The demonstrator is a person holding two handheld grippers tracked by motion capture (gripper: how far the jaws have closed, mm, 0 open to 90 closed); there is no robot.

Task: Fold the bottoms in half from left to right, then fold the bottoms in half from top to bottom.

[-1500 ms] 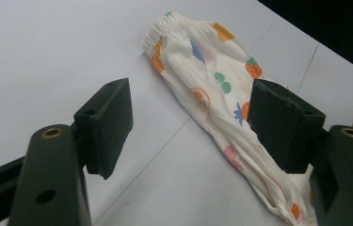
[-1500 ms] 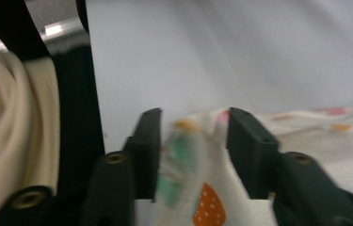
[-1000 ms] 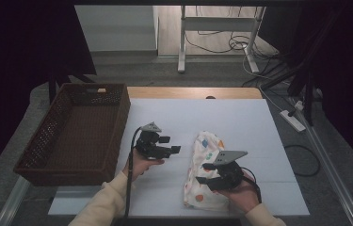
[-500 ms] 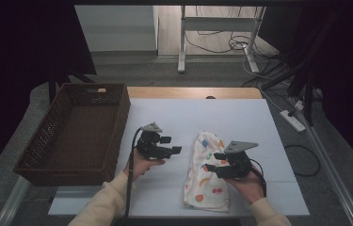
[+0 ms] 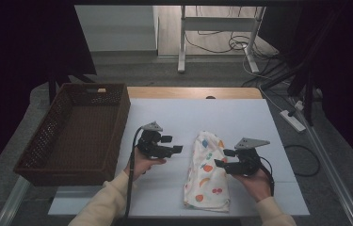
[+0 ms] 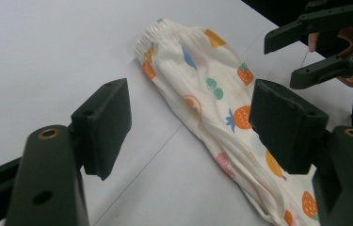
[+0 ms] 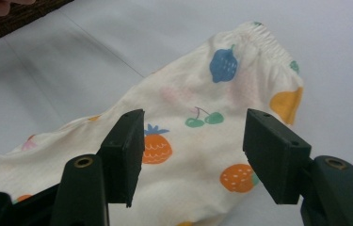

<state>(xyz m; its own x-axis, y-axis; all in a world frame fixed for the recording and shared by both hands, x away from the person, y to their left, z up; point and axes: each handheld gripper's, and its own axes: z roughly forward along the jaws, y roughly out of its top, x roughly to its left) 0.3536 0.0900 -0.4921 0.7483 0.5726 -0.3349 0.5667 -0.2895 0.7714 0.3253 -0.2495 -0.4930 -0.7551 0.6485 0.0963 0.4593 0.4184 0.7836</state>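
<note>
High view: a folded fruit-print cloth lies lengthwise on the white counter, its elastic edge farthest from the person. Left of the cloth, across a bare strip of counter, the left hand-held gripper hovers with jaws apart, grasping nothing. At the cloth's right edge, the right hand-held gripper hangs over the fabric, released, its jaws parted with only cloth showing beyond them. Farther left of the cloth, a brown wicker basket sits at the counter's left edge.
</note>
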